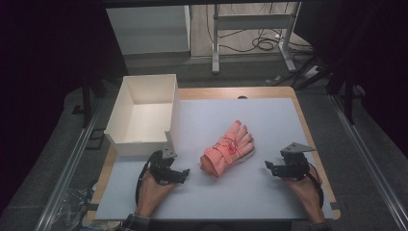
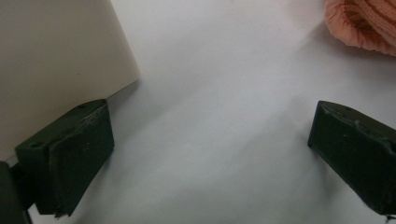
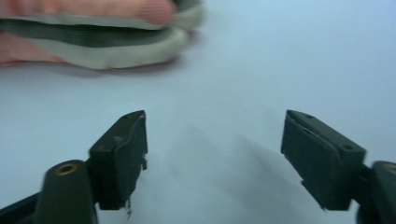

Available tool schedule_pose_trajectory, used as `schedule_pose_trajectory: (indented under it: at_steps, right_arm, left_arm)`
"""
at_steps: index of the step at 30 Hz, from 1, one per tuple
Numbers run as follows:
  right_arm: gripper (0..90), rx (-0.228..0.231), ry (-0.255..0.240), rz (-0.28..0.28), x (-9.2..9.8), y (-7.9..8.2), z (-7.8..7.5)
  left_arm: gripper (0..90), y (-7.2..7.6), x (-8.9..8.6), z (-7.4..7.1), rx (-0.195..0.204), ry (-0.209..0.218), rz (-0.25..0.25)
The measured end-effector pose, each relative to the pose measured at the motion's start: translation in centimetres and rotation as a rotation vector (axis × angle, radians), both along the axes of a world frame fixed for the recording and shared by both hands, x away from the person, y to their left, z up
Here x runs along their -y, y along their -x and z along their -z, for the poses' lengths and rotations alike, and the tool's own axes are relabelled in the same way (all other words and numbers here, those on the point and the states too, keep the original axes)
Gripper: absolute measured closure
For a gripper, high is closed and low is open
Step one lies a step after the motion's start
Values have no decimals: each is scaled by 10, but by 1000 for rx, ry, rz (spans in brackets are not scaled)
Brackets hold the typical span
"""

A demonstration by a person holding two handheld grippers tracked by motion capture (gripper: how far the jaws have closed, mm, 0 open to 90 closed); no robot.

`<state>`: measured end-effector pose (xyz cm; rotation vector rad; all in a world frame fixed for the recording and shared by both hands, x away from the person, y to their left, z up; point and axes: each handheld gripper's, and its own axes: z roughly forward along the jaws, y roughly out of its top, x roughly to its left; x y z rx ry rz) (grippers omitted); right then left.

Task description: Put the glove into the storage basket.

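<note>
Pink gloves (image 1: 227, 148) lie stacked near the middle of the white desk (image 1: 269, 192), fingers pointing up and to the right in the high view, cuff toward the person. A pale grey-white edge shows under the pink at the stack's right side. Nothing is touching them.

Left claw (image 1: 185, 172) sits low over the desk just left of the gloves' cuff, pointing right toward it, apart from it. In the left gripper view both black jaws stand wide apart with bare desk between them, nothing gripped. The orange-pink knit cuff (image 2: 362, 23) is in that view's top right corner, well ahead of the jaws. The corner of the white box (image 2: 60, 56) wall is just beside the left-hand jaw; can't tell if it touches.

Right claw (image 1: 267, 166) is to the right of the gloves, pointing left toward them, a clear gap of desk between. Right gripper view: jaws spread wide, empty, only desk surface between the pads. The glove fingertips and the pale layer under them (image 3: 100, 39) lie ahead at the top left, blurred, not reached by the jaws.

White box (image 1: 144, 113), open on top and empty, stands at the desk's far left corner, right behind the left claw. A hand (image 1: 151, 192) holds the left gripper from below; the other hand (image 1: 304, 190) holds the right one.
</note>
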<state>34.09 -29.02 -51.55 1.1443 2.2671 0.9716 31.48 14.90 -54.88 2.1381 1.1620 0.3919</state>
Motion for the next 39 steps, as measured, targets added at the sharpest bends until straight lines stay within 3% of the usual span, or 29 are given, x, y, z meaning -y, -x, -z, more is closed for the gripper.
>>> schedule_pose_trajectory:
  at_steps: [1,4,9,12,17,26,39]
  right_arm:
    - [204,-5,-6,11,4,-1,0]
    - [179,-17,-16,42,13,-2,4]
    - [143,-29,26,68,18,-3,11]
    - [123,-40,15,78,19,-4,12]
    - [120,-34,21,78,19,-4,13]
    - [120,-29,19,79,19,-3,14]
    - [120,-26,20,78,19,-3,14]
  left_arm:
    - [15,0,0,-1,-6,1,10]
    - [32,-2,-1,-6,-20,66,41]
    - [31,-3,6,-16,-15,56,72]
    - [30,-2,12,-22,-15,75,98]
    - [23,1,21,-34,-29,55,141]
    - [0,5,32,-60,-48,82,197]
    - [0,-8,70,-93,-17,35,251]
